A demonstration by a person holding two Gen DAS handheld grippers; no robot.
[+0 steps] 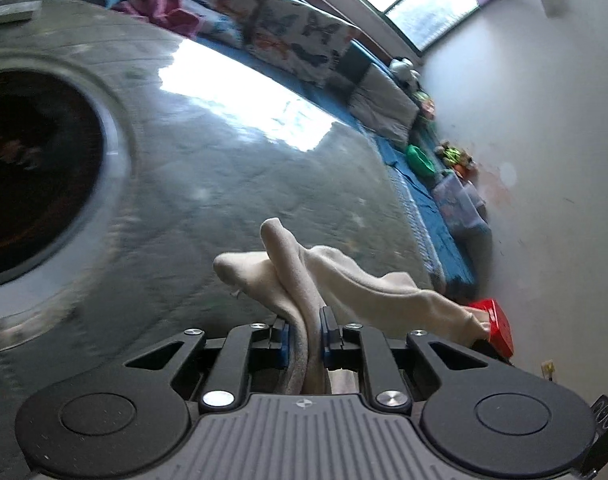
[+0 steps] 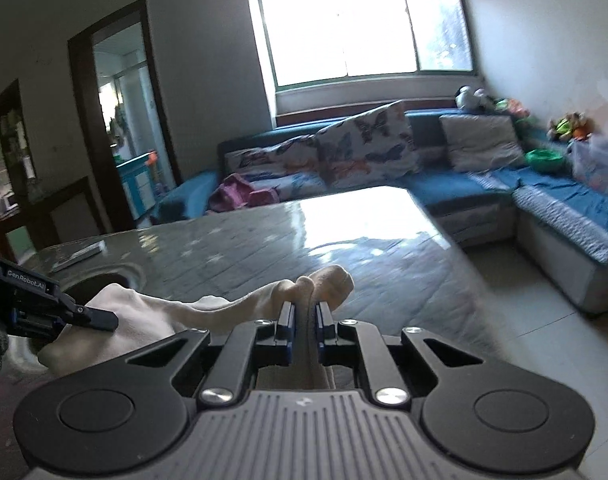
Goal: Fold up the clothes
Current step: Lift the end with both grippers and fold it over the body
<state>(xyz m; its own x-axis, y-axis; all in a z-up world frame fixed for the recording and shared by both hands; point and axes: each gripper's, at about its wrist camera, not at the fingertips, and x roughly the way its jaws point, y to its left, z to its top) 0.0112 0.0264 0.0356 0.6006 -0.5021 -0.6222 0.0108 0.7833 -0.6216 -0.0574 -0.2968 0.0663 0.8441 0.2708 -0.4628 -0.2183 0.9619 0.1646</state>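
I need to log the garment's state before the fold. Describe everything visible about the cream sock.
The cream sock is a soft knit, bunched and creased, with some loose thread near one end. It hangs stretched above the grey table between both tools: the left tool is shut on one end, the right tool on the other. Whether it is one sock or a pair cannot be told.

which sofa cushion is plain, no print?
The grey cushion, leaning on the sofa backrest nearest the corner by the plush toys. The two cushions to its left, and, both carry a butterfly print.
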